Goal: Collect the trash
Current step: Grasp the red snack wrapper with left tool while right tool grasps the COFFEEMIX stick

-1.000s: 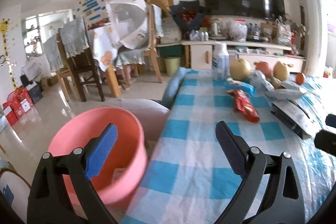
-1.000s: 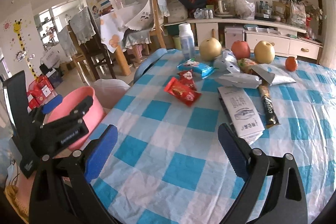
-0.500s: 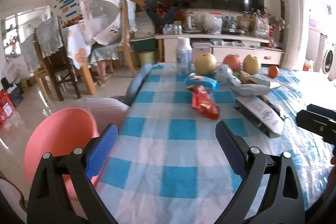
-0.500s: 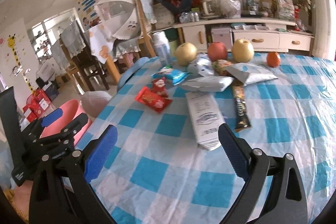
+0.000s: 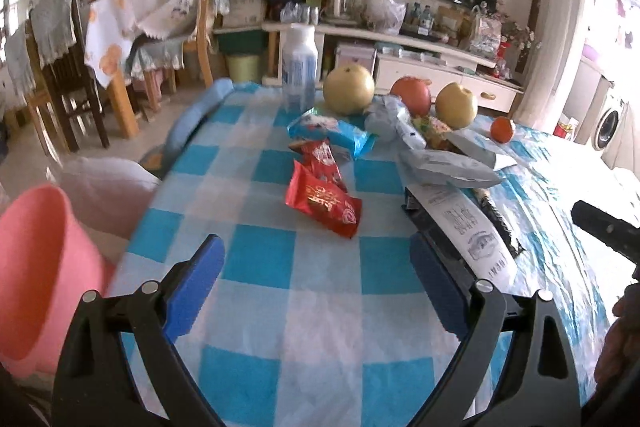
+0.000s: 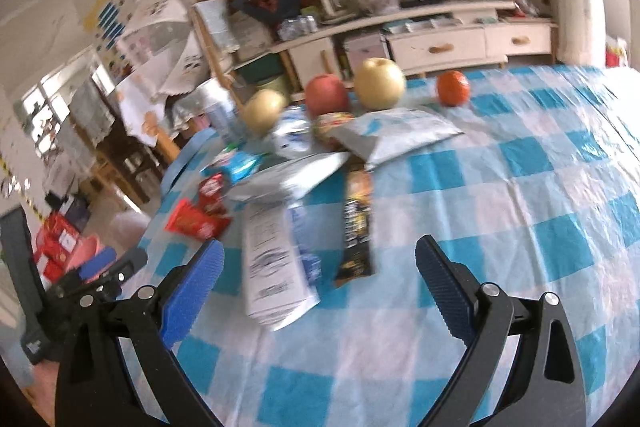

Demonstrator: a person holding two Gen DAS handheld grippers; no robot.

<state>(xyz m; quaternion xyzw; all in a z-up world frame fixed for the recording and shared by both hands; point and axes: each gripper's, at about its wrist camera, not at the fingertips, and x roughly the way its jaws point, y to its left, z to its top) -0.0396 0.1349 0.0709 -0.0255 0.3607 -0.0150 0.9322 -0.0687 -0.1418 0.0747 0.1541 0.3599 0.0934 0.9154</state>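
I see the desk [image 5: 304, 311] under a blue-and-white checked cloth, filling most of both views. Off its left edge sits the pink bin [image 5: 36, 267], below the desk top and apart from the trash. My left tool [image 5: 316, 267] hangs over the near part of the desk with its blue pads spread wide and nothing between them. My right tool [image 6: 320, 271] is also spread wide and empty, just above the near end of the white carton [image 6: 276, 267].

The trash lies in a cluster mid-desk: the carton flat and pointing toward me, a dark bar wrapper [image 6: 357, 223] just beside it on the right, two silver pouches [image 5: 448, 171] behind them, a blue packet [image 5: 332, 133] farther back, and two red wrappers [image 5: 322, 201] on the left, the nearer one directly ahead of my left tool, well short of its pads.

Behind the trash stand a white bottle [image 5: 299, 67], two pears [image 5: 349, 89], an apple [image 5: 412, 95] and a small orange [image 5: 503, 129]. The right view is blurred.
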